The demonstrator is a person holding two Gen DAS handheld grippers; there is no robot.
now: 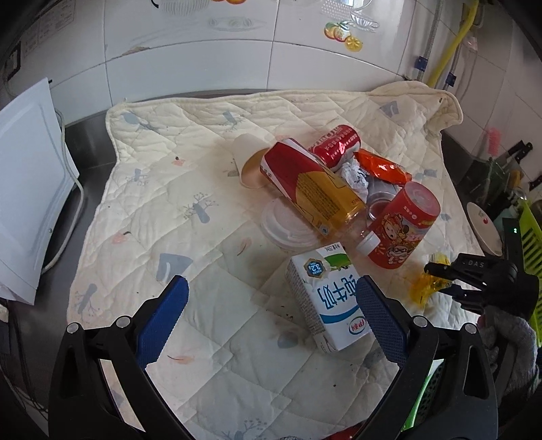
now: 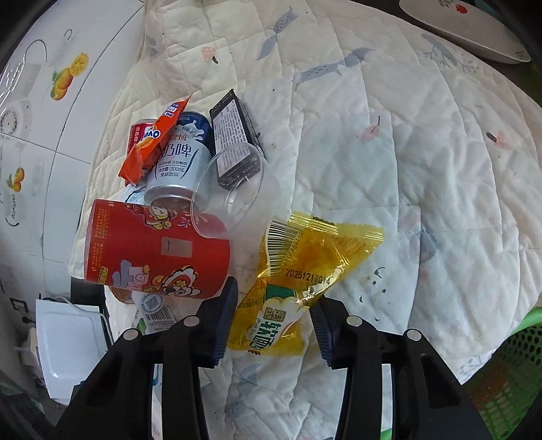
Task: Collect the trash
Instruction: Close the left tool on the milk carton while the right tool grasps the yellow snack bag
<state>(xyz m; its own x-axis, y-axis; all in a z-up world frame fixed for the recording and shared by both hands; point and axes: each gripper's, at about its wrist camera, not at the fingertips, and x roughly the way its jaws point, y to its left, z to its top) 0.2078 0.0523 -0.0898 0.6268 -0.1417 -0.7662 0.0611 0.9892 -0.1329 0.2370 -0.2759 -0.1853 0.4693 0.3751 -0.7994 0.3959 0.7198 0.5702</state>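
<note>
While the quilted cloth covers the counter, the trash lies in one pile right of centre in the left wrist view. The left gripper hangs above the cloth at the bottom of that frame, its blue pads spread wide with nothing between them except cloth and part of the milk carton. The carton lies flat just left of the right-hand pad; whether the pad touches it cannot be told.

Above the carton, a red and yellow bottle lies on its side across a white lid. A paper cup lies tipped at the upper left of the pile, a red can at the top, and an orange wrapper to its right. A red cartoon can leans at the pile's right edge.

In the right wrist view, the right gripper sits at bottom centre, jaws partly open around the lower end of the yellow snack packet. Neither pad visibly presses the packet. The packet rests on the cloth, just right of the red cartoon can. A clear plastic cup, a silver can and a black box lie above it. A green basket shows at lower right, a white plate at upper right.
</note>
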